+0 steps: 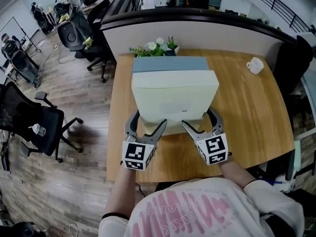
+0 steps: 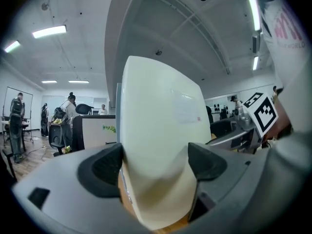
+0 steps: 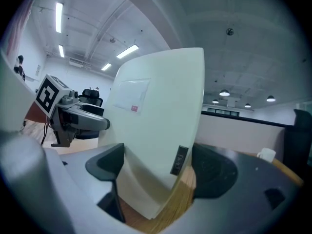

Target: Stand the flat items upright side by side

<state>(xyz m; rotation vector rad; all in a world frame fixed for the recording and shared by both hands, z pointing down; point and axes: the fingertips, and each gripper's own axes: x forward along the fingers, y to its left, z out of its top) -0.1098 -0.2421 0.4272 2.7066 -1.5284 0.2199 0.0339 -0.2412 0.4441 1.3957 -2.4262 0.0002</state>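
Clamping the cream box [image 1: 175,93] at its near corners with left gripper [image 1: 149,120] and right gripper [image 1: 197,117], pads pressed against both sides, probably to steady it for tipping upright on the wooden table [image 1: 247,112], in front of the blue-grey item [image 1: 170,63].

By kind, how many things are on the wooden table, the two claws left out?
flat items: 2 (cream flat item, blue-grey flat item)
white mug: 1
potted flowers: 1
Total: 4
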